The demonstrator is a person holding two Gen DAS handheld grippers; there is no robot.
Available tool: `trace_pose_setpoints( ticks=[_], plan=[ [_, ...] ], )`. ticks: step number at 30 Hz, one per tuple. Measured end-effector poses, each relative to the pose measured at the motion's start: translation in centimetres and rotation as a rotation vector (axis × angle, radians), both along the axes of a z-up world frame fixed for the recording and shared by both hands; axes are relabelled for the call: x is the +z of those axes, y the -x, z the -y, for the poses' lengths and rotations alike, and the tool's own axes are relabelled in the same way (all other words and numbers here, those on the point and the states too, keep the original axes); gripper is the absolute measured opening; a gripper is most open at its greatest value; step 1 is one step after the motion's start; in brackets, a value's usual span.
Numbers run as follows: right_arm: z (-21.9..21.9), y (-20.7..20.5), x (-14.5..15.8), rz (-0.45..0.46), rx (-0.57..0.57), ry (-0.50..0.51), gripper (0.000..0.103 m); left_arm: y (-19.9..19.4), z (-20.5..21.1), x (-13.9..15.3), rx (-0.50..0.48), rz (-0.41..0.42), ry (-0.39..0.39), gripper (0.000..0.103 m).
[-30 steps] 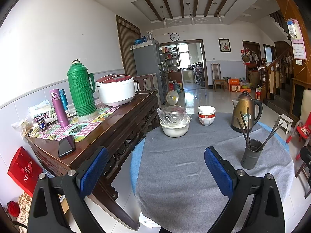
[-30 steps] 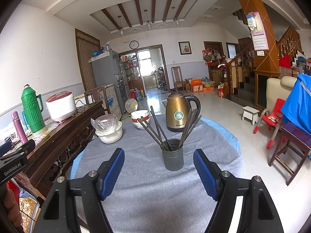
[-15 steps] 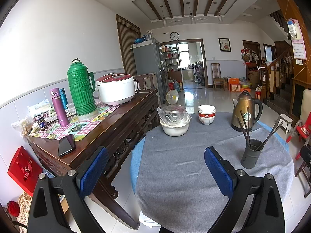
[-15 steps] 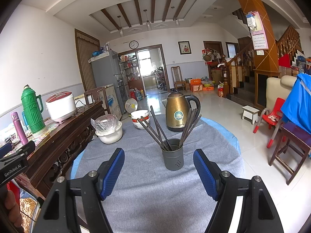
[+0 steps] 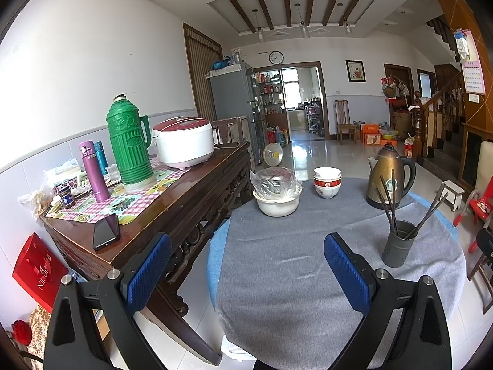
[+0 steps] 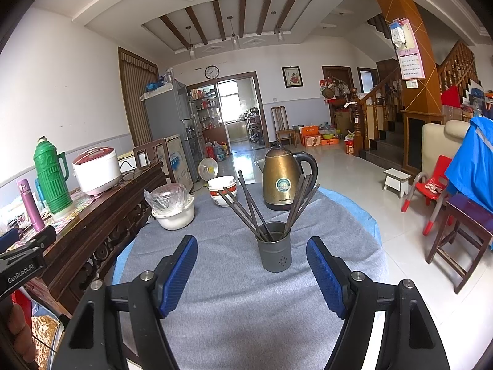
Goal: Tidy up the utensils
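Note:
A dark grey holder cup point(image 6: 274, 254) stands on the grey-clothed round table point(image 6: 246, 308), with several dark chopsticks point(image 6: 246, 203) fanned out of it. It also shows at the right in the left wrist view point(image 5: 399, 243). My right gripper point(image 6: 251, 273) is open and empty, just short of the cup, which sits between its blue pads. My left gripper point(image 5: 246, 268) is open and empty, over the table's left edge, well left of the cup.
A brass kettle point(image 6: 282, 182), stacked bowls point(image 6: 222, 191) and a covered white pot point(image 6: 172, 206) stand at the table's far side. A wooden sideboard point(image 5: 172, 203) at the left carries a green thermos point(image 5: 129, 141), a rice cooker point(image 5: 185, 141) and a phone point(image 5: 106, 231). Chairs stand at the right point(image 6: 462, 225).

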State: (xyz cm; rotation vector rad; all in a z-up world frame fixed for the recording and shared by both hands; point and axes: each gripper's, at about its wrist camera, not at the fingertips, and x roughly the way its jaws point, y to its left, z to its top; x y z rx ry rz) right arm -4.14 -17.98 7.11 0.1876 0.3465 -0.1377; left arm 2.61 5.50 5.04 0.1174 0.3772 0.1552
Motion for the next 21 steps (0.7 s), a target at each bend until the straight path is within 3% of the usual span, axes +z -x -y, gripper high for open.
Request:
trace_pose_setpoints(
  ticks=[21],
  plan=[
    [-0.43, 0.10, 0.60, 0.004, -0.001, -0.002, 0.077, 0.21, -0.26, 0.49, 0.003, 0.006, 0.003, 0.099]
  ],
)
